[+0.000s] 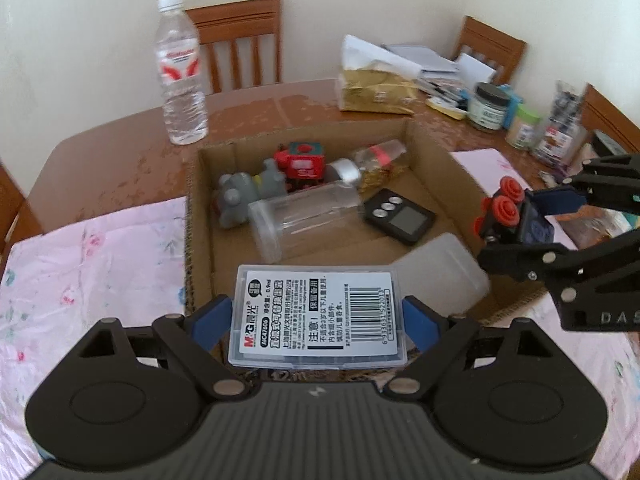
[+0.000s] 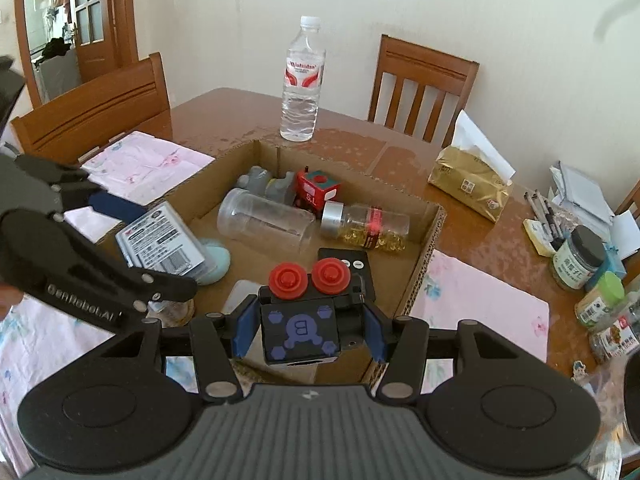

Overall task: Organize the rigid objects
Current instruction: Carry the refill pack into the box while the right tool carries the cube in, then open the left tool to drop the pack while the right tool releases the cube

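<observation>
An open cardboard box (image 1: 434, 156) (image 2: 430, 232) sits on the table. It holds a grey toy (image 1: 240, 192), a red cube toy (image 1: 304, 160), a clear jar (image 1: 300, 220) (image 2: 264, 220), a pill bottle (image 2: 366, 224), a black timer (image 1: 400, 216) and a frosted case (image 1: 440, 272). My left gripper (image 1: 318, 320) is shut on a clear labelled lead box (image 1: 318, 316) (image 2: 160, 240) over the box's near edge. My right gripper (image 2: 306, 326) (image 1: 516, 220) is shut on a black cube toy with two red knobs (image 2: 300, 330) (image 1: 504, 208) over the box's near right side.
A water bottle (image 1: 180, 76) (image 2: 302, 80) stands behind the box. Pink floral cloths (image 1: 88, 264) (image 2: 480, 304) lie on both sides. A gold tissue pack (image 2: 470, 186), jars (image 2: 578, 258), pens and papers crowd the right. Wooden chairs (image 2: 420, 84) ring the table.
</observation>
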Tool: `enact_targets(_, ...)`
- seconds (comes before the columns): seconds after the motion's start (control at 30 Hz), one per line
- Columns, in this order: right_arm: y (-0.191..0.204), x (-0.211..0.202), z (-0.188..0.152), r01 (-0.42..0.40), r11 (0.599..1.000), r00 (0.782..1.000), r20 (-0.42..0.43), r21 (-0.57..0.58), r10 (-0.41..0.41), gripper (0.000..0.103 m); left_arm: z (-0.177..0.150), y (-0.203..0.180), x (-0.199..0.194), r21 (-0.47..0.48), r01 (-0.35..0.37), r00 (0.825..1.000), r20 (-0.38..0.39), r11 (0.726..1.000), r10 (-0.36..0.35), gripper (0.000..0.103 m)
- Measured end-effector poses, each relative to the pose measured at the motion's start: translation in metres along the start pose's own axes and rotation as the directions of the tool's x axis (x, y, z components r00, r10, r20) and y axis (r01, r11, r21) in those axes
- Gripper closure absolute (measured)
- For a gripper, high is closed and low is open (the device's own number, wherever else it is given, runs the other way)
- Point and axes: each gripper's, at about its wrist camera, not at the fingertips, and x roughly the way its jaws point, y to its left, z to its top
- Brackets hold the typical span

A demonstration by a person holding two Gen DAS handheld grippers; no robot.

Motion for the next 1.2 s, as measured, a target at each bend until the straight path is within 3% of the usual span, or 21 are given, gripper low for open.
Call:
enact_targets(0.2, -0.006, 0.025, 0.016, -0.007, 1.000, 1.000, -0.018, 0.005, 0.007, 0.044, -0.005, 0.017, -0.019, -0.090, -0.050, 0.997, 0.058, 0.995, 0.055, 0.005)
enact_targets(0.43, 0.000, 0.054, 0.038, -0.037, 0.999, 0.999, -0.024, 0.022, 0.037, 0.044, -0.006, 0.028, -0.042, -0.121, -0.129, 0.984, 0.104, 0.984, 0.142, 0.005)
enact_targets(0.47, 0.003, 0.056, 0.040, -0.037, 0.999, 0.999, -0.019, 0.023, 0.038, 0.041, -0.006, 0.029, -0.043, -0.131, -0.127, 0.985, 0.103, 0.983, 0.141, 0.005)
enact_targets(0.53, 0.009, 0.057, 0.044, -0.037, 0.999, 0.999, -0.012, 0.028, 0.038, 0.025, -0.008, 0.031, -0.045, -0.150, -0.128, 0.984, 0.101, 0.980, 0.144, 0.005)
enact_targets(0.6, 0.013, 0.052, 0.046, -0.021, 0.999, 1.000, 0.003, 0.039, 0.021, 0.008, -0.009, 0.033, -0.047, -0.158, -0.142, 0.983, 0.096, 0.977, 0.158, 0.005)
enact_targets(0.7, 0.016, 0.040, 0.048, 0.013, 0.997, 0.999, -0.033, 0.081, -0.010, 0.001, -0.009, 0.034, -0.051, -0.163, -0.156, 0.982, 0.082, 0.974, 0.171, 0.005)
enact_targets(0.93, 0.023, 0.005, 0.040, 0.195, 0.958, 0.962, -0.231, 0.212, -0.144, 0.000, 0.000, 0.026, -0.063, -0.161, -0.192, 0.979, 0.032, 0.968, 0.200, 0.005)
enact_targets(1.03, 0.026, -0.015, 0.032, 0.254, 0.930, 0.951, -0.244, 0.267, -0.190, 0.000, 0.004, 0.022, -0.072, -0.178, -0.200, 0.979, 0.000, 0.964, 0.203, 0.005)
enact_targets(1.2, 0.025, -0.036, 0.022, 0.278, 0.898, 0.948, -0.248, 0.341, -0.200, 0.000, 0.006, 0.014, -0.082, -0.173, -0.199, 0.980, -0.034, 0.965, 0.196, 0.005)
